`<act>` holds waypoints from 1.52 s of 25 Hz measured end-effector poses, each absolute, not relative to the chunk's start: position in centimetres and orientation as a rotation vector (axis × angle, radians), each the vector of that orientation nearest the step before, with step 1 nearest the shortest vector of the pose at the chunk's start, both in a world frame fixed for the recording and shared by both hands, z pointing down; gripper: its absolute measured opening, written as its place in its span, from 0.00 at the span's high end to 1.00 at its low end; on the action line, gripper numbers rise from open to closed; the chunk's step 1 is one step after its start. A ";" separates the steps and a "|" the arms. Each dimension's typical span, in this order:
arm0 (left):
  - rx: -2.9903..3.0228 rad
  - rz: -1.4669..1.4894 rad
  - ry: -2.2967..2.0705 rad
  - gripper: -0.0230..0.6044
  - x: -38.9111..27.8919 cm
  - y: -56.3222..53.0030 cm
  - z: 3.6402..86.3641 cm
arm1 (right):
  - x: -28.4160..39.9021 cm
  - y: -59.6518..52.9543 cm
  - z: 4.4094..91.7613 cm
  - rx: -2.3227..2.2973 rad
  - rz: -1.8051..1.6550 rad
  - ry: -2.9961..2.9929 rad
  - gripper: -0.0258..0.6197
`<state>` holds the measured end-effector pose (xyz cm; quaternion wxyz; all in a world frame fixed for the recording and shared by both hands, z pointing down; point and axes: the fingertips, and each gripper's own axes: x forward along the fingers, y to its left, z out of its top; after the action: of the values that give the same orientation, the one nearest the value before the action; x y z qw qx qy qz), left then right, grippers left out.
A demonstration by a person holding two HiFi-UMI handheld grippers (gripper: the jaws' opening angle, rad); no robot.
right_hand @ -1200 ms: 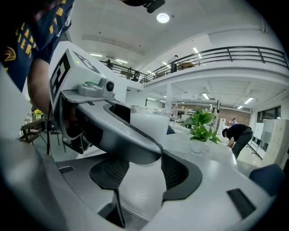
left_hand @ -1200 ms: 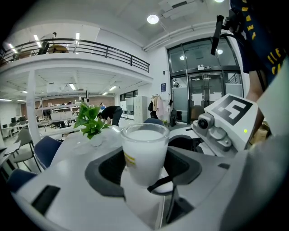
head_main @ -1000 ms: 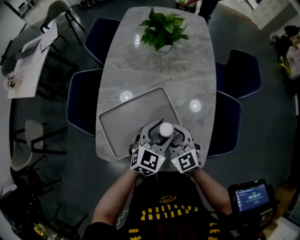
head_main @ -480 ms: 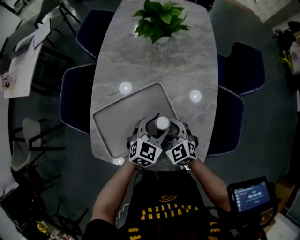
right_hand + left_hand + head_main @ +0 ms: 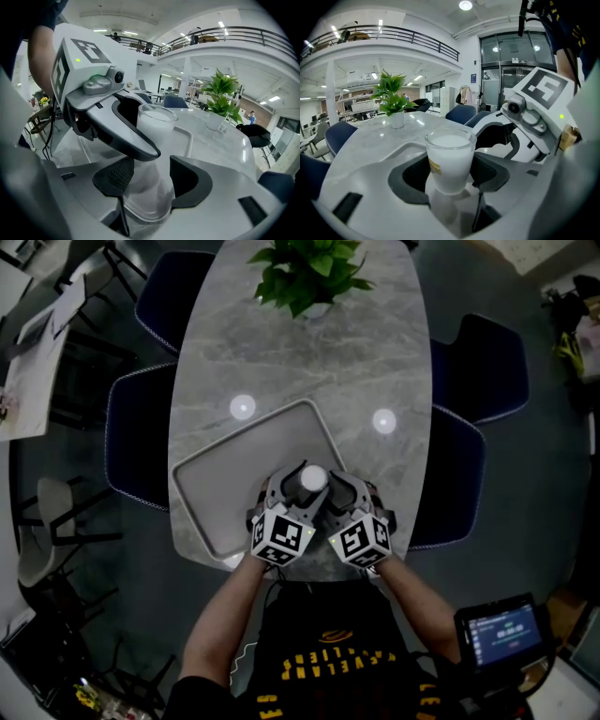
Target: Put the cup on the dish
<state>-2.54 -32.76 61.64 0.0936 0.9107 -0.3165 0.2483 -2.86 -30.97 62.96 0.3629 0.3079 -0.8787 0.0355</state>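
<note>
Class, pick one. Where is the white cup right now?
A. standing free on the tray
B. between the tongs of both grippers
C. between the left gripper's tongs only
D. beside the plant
B: each gripper view shows the cup between its own tongs, both the left gripper and the right gripper.

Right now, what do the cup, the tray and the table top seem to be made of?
The cup: frosted, translucent glass or plastic, clearer at the rim. The tray: matte pale grey, probably plastic, with a smooth moulded rim. The table top: polished grey marble or a marble-look slab, veined, reflecting lamps.
</note>
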 end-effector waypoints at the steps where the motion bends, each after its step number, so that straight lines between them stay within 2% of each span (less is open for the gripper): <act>1: 2.700 0.737 -0.940 0.55 -2.5 -32.8 61.8 | -2.8 -30.9 63.0 0.790 0.092 -2.258 0.61; 22: 2.676 0.794 -0.975 0.55 -3.4 -32.3 63.9 | -3.0 -29.9 64.3 0.680 0.086 -2.182 0.61; 29: 2.664 0.675 -0.983 0.55 -3.5 -32.6 62.8 | -3.2 -30.4 63.7 0.707 0.095 -2.214 0.61; 38: 2.662 0.698 -0.997 0.55 -3.8 -32.8 62.9 | -3.1 -30.4 63.4 0.740 0.140 -2.239 0.61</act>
<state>-3.79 -32.75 62.90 0.1068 0.9042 -0.3387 0.2371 -3.06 -30.39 63.43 0.3799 0.2899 -0.8767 0.0549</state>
